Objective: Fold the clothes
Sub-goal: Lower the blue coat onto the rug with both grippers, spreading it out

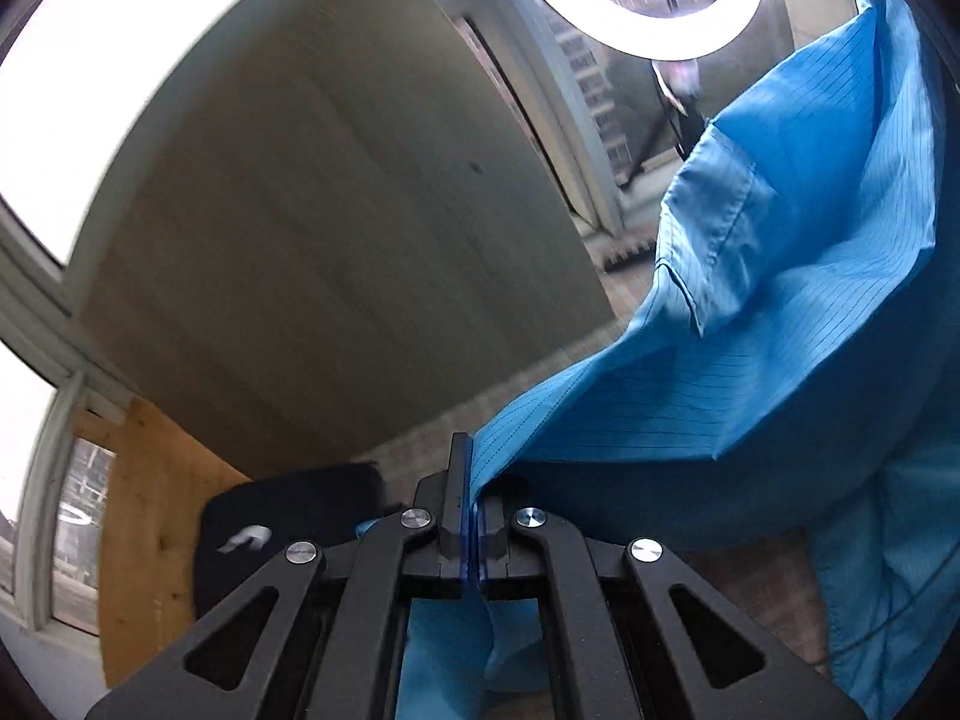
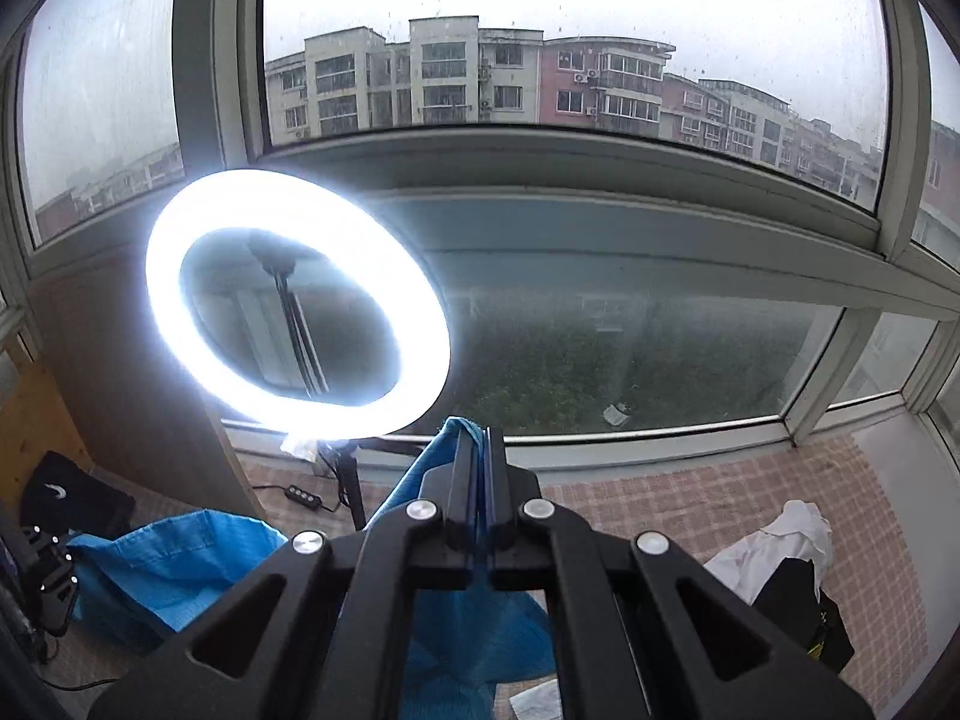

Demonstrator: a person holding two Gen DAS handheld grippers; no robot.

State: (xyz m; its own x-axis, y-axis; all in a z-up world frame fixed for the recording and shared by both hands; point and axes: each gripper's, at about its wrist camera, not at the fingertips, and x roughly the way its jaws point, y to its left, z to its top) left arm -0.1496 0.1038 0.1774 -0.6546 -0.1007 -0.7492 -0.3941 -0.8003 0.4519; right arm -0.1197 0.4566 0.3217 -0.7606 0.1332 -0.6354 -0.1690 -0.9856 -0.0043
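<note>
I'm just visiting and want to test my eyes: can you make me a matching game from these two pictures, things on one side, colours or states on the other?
Things:
1. garment
2. ring light
3. left gripper
4. bag

States:
A. glowing white
B. black, on the floor
C. blue, hanging
D. shut on cloth

Pairs: 1-C, 2-A, 3-D, 4-B

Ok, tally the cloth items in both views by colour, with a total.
Blue: 1, the blue garment, pinched by the left gripper and the right gripper.
White: 1, the white cloth on the floor.
Black: 1, the black item with a white mark.
Total: 3
</note>
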